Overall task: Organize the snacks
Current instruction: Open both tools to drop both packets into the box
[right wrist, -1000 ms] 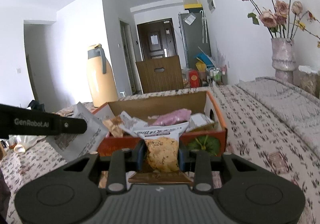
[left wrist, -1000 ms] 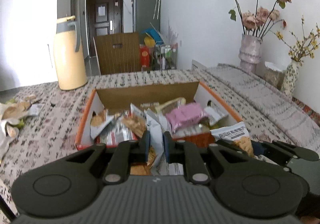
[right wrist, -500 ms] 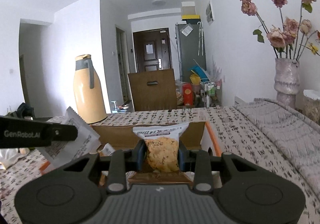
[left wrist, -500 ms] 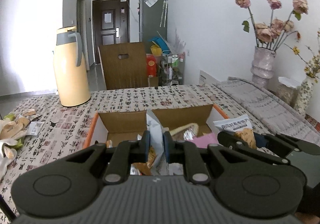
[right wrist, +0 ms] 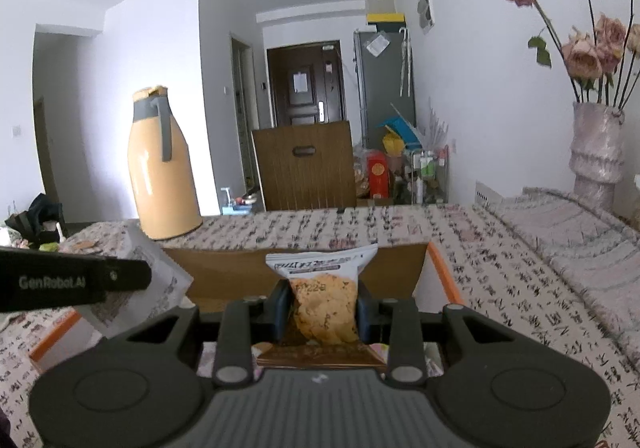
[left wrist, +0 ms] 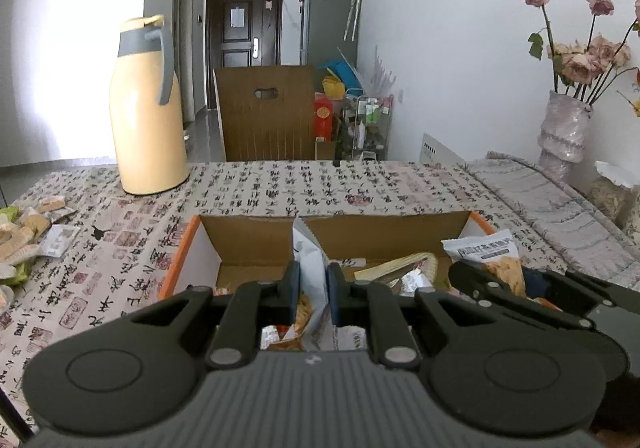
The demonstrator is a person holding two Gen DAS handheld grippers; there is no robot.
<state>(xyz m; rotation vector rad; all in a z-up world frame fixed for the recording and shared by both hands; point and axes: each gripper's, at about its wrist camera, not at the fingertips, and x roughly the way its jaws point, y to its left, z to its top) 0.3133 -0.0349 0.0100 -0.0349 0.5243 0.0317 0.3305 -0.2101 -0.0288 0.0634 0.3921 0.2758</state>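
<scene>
An open cardboard box (left wrist: pixel 240 244) with orange edges sits on the patterned tablecloth and holds several snack packets. My left gripper (left wrist: pixel 312 288) is shut on a white snack packet (left wrist: pixel 308 260), held edge-on above the box's near part. My right gripper (right wrist: pixel 324 308) is shut on a cookie packet (right wrist: pixel 324 288) with a white top, above the same box (right wrist: pixel 400 260). In the left wrist view the cookie packet (left wrist: pixel 492 260) and the right gripper's fingers (left wrist: pixel 472 280) show at the right. In the right wrist view the white packet (right wrist: pixel 132 280) shows at the left.
A tall yellow thermos jug (left wrist: pixel 146 108) stands at the table's far left. Loose snack packets (left wrist: pixel 28 228) lie at the left edge. A vase of dried roses (left wrist: pixel 564 128) stands at the right on a grey cloth. A wooden chair back (left wrist: pixel 266 112) is behind the table.
Both grippers have moved forward over the box with their packets still held. The box's contents have slid under the grippers and mostly out of sight; the far wall of the box is now close.
</scene>
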